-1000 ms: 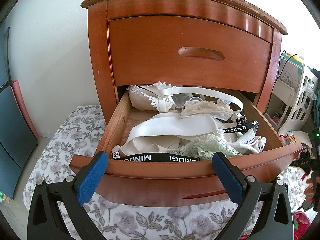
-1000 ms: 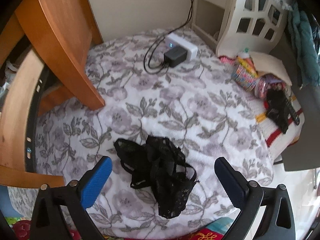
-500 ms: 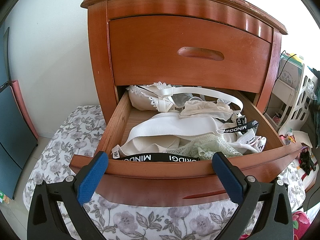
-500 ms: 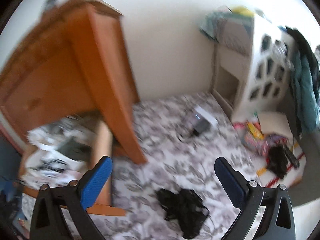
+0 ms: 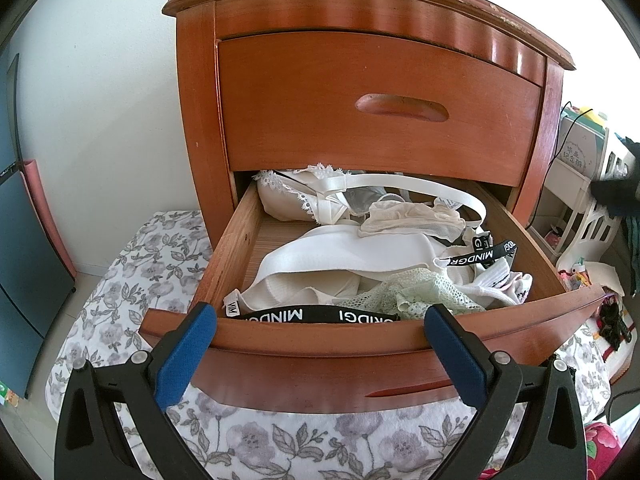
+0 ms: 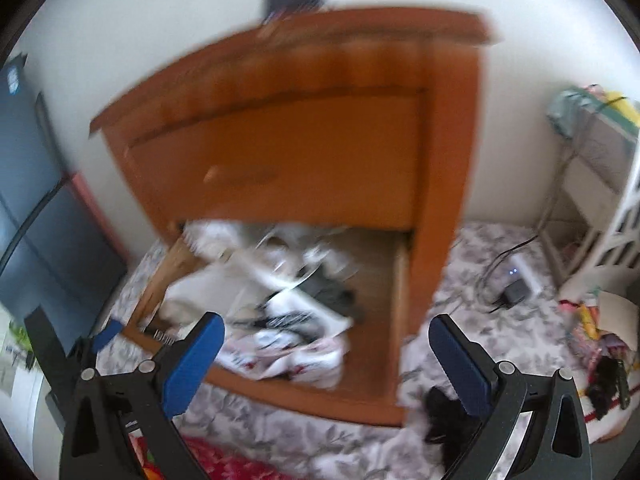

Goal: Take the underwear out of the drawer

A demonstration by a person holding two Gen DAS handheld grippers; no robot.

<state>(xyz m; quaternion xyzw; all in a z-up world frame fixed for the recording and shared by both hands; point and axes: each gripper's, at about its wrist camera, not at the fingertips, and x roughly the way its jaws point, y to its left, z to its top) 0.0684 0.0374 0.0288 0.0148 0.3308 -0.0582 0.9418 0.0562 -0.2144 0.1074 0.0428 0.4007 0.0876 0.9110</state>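
Note:
The wooden nightstand [image 5: 380, 128] has its lower drawer [image 5: 360, 344] pulled out. The drawer is piled with underwear: a white bra [image 5: 320, 256], a pale green lace piece [image 5: 412, 292], a cream mesh piece [image 5: 408, 216] and a black lettered waistband [image 5: 316, 314]. My left gripper [image 5: 318, 320] is open just in front of the drawer's front board, holding nothing. My right gripper [image 6: 326, 324] is open and empty, above and in front of the drawer [image 6: 280, 300]; this view is blurred. Black lace underwear [image 6: 440, 416] lies on the floral blanket [image 6: 500, 320] by the right finger.
A white lattice shelf unit [image 6: 616, 216] stands at the right, with a charger and cable [image 6: 516, 288] on the blanket before it. Loose clutter [image 6: 600, 344] lies at the far right. A dark blue panel [image 5: 20, 240] stands left of the nightstand.
The right gripper has swung up and left, from over the black underwear on the blanket to facing the open drawer. The left gripper has stayed in place.

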